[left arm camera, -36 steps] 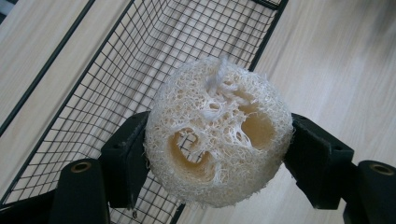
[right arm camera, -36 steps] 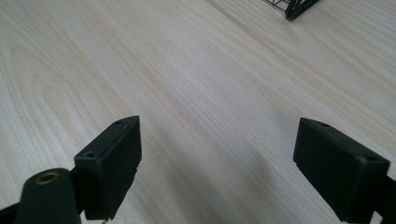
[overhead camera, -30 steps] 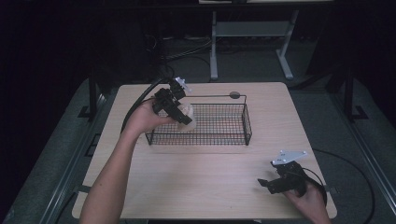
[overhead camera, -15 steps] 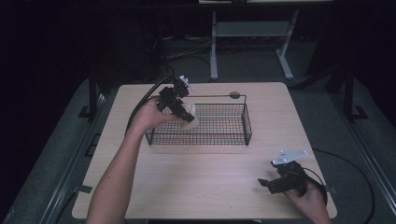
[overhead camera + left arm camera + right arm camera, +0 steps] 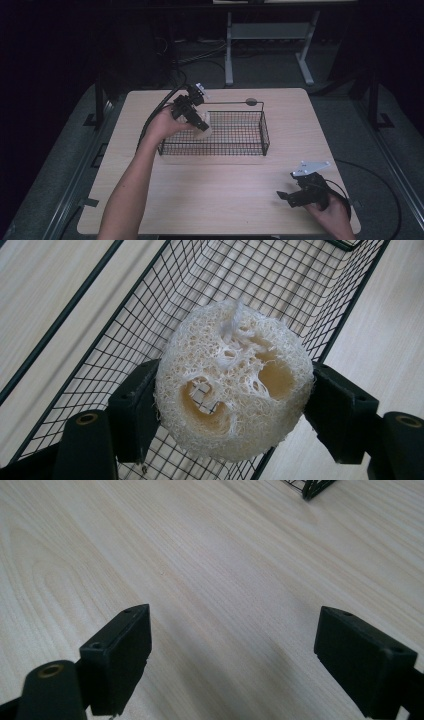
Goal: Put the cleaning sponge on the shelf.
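While the wire basket (image 5: pixel 235 131) stands on the desk (image 5: pixel 215 200) with a small dark round object (image 5: pixel 251 102) just behind its far rim, nothing lies between the basket's left end and the loofah (image 5: pixel 232 382). That loofah is a round, flattish slice; its holed cut face turns toward the left gripper camera, so its short axis runs along the jaws. The left hand-held gripper (image 5: pixel 197 122) clamps it by opposite edges, above the basket's left end. The right hand-held gripper (image 5: pixel 292 196) rests well in front of the basket's right end, jaws wide apart over bare wood.
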Demonstrator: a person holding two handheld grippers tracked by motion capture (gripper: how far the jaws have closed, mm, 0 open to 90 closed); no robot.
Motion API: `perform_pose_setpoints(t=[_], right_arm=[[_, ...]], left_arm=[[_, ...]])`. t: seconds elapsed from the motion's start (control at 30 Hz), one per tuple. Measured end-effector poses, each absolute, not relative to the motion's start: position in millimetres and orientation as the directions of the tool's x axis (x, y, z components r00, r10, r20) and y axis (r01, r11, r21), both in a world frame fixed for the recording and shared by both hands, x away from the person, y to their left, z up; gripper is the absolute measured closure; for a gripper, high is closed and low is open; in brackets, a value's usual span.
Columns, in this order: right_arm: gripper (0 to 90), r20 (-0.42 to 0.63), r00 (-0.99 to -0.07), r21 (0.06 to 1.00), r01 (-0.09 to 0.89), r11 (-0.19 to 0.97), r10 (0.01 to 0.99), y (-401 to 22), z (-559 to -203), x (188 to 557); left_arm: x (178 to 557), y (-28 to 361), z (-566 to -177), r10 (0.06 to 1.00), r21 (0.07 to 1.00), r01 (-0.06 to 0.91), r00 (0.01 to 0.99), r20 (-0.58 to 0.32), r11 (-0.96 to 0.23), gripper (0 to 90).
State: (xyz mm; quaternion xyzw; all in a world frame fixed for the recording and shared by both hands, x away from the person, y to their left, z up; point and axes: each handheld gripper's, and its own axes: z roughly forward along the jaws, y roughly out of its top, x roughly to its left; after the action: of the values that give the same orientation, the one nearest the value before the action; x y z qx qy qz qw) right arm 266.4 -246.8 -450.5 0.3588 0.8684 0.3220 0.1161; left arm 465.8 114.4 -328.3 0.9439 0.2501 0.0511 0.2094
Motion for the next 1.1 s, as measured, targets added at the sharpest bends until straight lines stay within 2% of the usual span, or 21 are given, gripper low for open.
perform_pose_setpoints(t=[1.1], right_arm=[[14.9,0.039,-0.716,0.638,0.555,0.534,0.697,-246,-450,266]], left_arm=[[479,100,-356,0.500,0.362,0.465,0.866,0.003,-0.808,27.6]])
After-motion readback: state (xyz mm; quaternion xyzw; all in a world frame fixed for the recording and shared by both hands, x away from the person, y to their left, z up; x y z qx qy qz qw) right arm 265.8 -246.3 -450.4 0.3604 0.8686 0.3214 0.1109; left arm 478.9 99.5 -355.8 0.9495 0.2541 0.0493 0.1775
